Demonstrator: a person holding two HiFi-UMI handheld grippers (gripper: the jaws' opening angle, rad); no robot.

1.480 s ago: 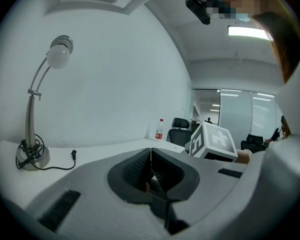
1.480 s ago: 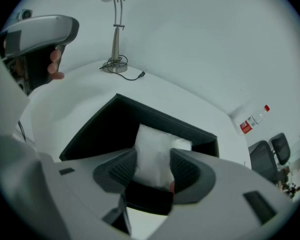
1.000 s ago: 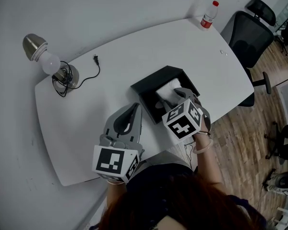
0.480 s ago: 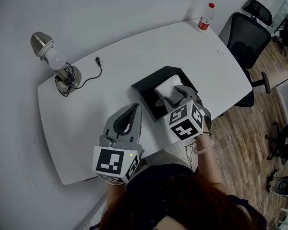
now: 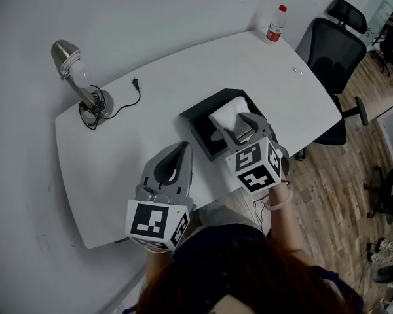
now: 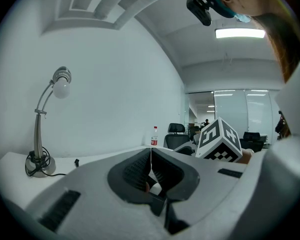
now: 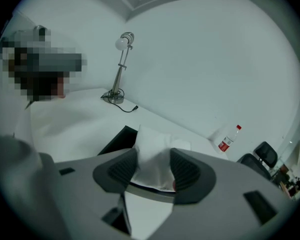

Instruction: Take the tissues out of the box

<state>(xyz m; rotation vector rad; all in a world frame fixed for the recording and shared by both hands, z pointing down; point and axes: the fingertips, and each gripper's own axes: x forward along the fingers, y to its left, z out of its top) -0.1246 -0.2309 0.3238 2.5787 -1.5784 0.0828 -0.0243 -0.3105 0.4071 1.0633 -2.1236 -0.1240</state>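
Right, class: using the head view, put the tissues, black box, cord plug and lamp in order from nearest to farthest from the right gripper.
1. Tissues: between the right gripper jaws.
2. Black box: directly beneath.
3. Cord plug: mid-table, to the left.
4. Lamp: table's left end.

A white table (image 5: 150, 123) stands against a plain white wall (image 5: 150, 12); black office chair (image 5: 331, 51) at its right end, wooden floor (image 5: 334, 195) beneath.

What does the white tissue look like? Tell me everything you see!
The white paper tissue looks soft and thin, crumpled into a puffy bunch with folds. The right gripper pinches it between its dark ribbed pads, one on each side. Its top sticks up past the jaws. It is held over the open black box; whether it touches the box, I cannot tell.
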